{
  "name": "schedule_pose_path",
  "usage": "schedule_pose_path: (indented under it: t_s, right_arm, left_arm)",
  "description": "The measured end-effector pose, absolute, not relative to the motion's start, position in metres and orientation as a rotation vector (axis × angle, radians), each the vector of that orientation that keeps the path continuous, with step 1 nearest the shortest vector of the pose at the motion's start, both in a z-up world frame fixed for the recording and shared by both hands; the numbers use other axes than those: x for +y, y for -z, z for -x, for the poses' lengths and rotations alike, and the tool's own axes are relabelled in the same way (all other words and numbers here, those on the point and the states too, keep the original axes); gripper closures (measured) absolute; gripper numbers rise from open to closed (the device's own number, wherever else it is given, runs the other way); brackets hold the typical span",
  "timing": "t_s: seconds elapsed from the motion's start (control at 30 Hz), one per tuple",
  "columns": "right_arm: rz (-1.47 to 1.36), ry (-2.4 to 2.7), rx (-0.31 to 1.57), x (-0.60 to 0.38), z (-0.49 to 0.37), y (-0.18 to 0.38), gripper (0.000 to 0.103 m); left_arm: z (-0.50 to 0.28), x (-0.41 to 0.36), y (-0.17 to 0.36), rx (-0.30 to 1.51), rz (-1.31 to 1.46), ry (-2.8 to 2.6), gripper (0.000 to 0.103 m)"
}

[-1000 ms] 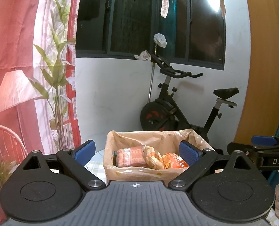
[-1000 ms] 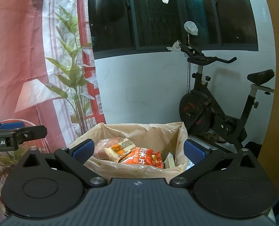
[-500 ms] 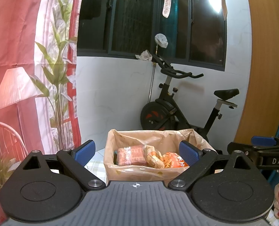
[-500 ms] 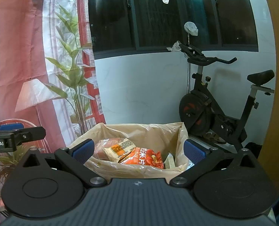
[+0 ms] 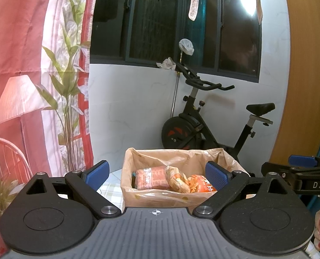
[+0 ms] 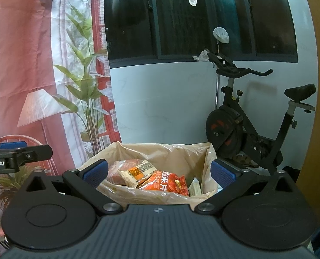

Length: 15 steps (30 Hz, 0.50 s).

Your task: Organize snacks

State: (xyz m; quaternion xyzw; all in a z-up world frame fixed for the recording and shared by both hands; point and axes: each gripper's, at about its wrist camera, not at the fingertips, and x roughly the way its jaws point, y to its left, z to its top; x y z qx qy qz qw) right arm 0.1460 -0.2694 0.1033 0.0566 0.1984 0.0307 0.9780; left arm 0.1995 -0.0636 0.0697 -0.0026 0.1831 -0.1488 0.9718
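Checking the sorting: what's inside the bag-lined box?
The bag-lined box holds a red-orange packet, a beige packet, a pinkish packet. Anything beneath them is hidden.

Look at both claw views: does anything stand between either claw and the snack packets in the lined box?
Nothing visible does. Both the left claw and the right claw are open and empty, and only air lies between them and the snack packets inside the box. Its plastic liner stands open at the top.

Snack packets (image 6: pixel 160 181) in lined box (image 6: pixel 166 153); jaws wide, empty.
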Motion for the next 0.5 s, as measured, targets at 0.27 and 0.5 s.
schedule_pose_path:
  t_s: [0.27,0.5]
  right_arm:
    - [-0.108,-0.068,0.398,-0.2674,-0.1469,-0.1039,0.0]
    - [-0.108,-0.067,0.399,-0.2669,-0.147,-0.1039,0.0]
  left_arm:
    - [-0.1992,-0.0626,-0.0694,0.371,0.016,0.297,0.006]
    - [-0.1995,-0.0628,-0.0677,0.372,0.022,0.3,0.007]
